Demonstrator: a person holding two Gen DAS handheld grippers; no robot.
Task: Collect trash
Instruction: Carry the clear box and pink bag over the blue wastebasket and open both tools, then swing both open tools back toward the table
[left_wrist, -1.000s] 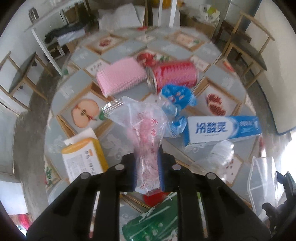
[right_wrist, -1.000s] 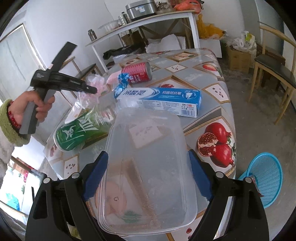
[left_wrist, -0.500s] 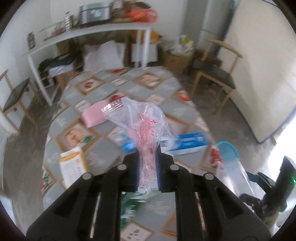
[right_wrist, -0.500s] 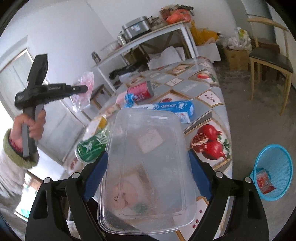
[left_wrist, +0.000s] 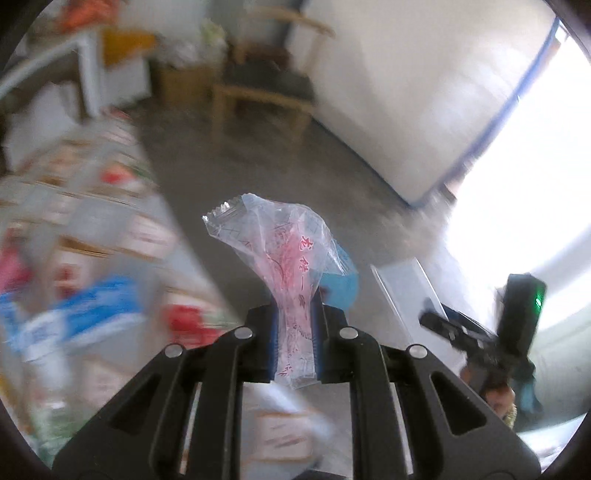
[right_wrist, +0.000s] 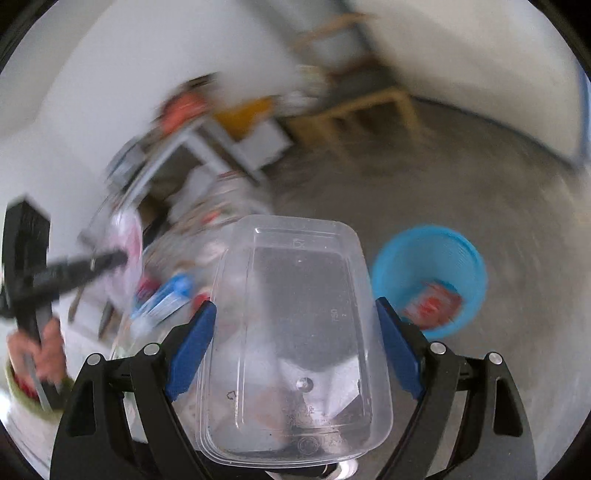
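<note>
Left wrist view: left gripper (left_wrist: 294, 332) clenched on limp, feather-light wrapper (left_wrist: 284, 266), pinched low. Right gripper (right_wrist: 295, 350) spans stiff, slick clear tub (right_wrist: 295, 339); blue basket (right_wrist: 432, 280) probably far right.

My grippers (left_wrist: 294, 343) are black plastic with silver screws. The pads (right_wrist: 190, 345) are blue. My cuff (right_wrist: 22, 393) is green.

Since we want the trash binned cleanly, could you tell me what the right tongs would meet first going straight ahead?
Probably bare floor; the blue basket sits right of the clear container they carry, though depth is unclear.
</note>
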